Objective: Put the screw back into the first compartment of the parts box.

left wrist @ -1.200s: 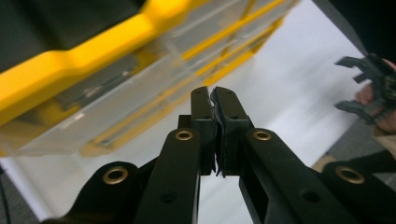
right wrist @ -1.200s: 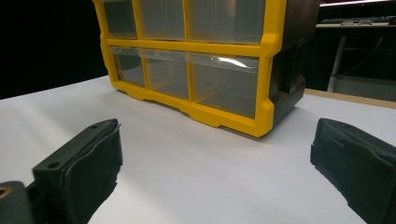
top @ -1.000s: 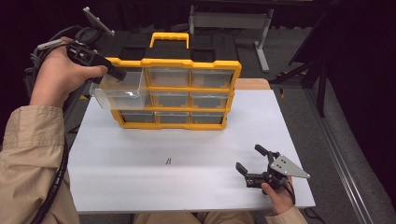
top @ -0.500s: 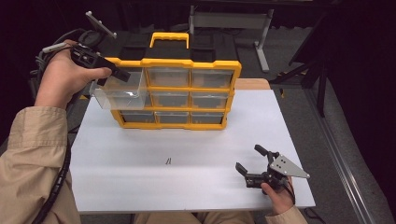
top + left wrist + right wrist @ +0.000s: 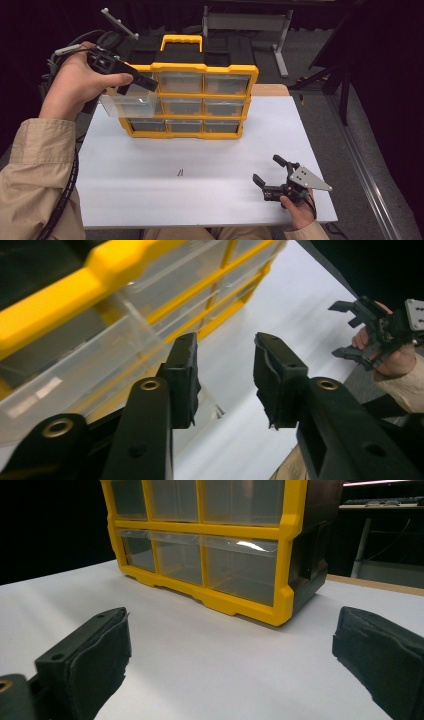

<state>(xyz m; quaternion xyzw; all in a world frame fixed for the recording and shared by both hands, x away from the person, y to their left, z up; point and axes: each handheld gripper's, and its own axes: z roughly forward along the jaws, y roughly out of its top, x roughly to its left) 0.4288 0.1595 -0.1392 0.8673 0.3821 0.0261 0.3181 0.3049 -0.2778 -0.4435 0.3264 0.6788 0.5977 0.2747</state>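
High view: the yellow drawer box (image 5: pixel 187 92) stands upright at the far side of the white table (image 5: pixel 200 165), its clear fronts facing the person. The left gripper (image 5: pixel 137 82) hovers at the pulled-out clear drawer (image 5: pixel 127 104) on the box's left column — jaws parted, holding nothing. That drawer's long axis runs across the box front. A good push would be square, straight inward. The right gripper (image 5: pixel 272 175) rests wide open and empty near the table's front edge.
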